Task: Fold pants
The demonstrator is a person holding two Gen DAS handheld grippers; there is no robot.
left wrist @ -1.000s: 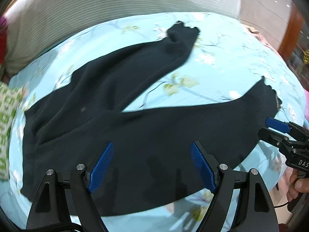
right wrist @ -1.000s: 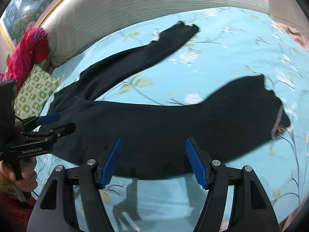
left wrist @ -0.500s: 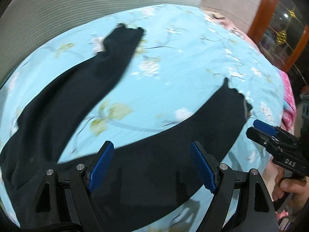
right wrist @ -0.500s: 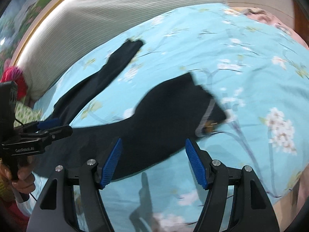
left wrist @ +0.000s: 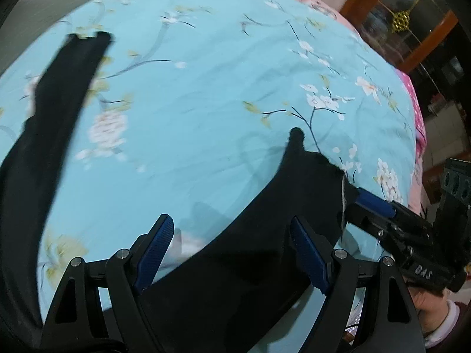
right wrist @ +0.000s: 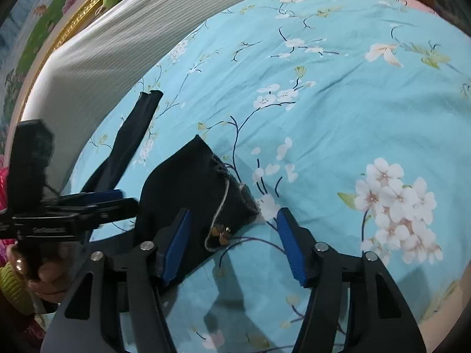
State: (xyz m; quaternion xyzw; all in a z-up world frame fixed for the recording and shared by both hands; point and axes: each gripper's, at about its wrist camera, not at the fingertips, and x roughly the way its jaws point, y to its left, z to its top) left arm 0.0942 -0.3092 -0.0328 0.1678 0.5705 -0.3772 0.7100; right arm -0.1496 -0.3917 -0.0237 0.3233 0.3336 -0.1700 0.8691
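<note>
Black pants (left wrist: 259, 235) lie spread on a light blue floral bedsheet (left wrist: 206, 94). The near leg ends in a cuff (right wrist: 232, 194) with a loose thread and a small tag. The far leg (left wrist: 59, 94) stretches away at the left and also shows in the right wrist view (right wrist: 135, 129). My left gripper (left wrist: 232, 250) is open, hovering over the near leg. My right gripper (right wrist: 232, 241) is open, its jaws around the near cuff without touching it. Each gripper shows in the other's view, the right one (left wrist: 374, 206) and the left one (right wrist: 97, 203).
A grey ribbed headboard cushion (right wrist: 117, 47) with a gold frame behind it bounds the bed's far side. Pink bedding (left wrist: 415, 111) and a wooden cabinet (left wrist: 412, 29) lie beyond the right edge. A red cloth (right wrist: 3, 182) sits at the far left.
Both grippers have swung to the right along the near leg toward its cuff. The cuff now lies between the right gripper's open jaws. The pants have not moved.
</note>
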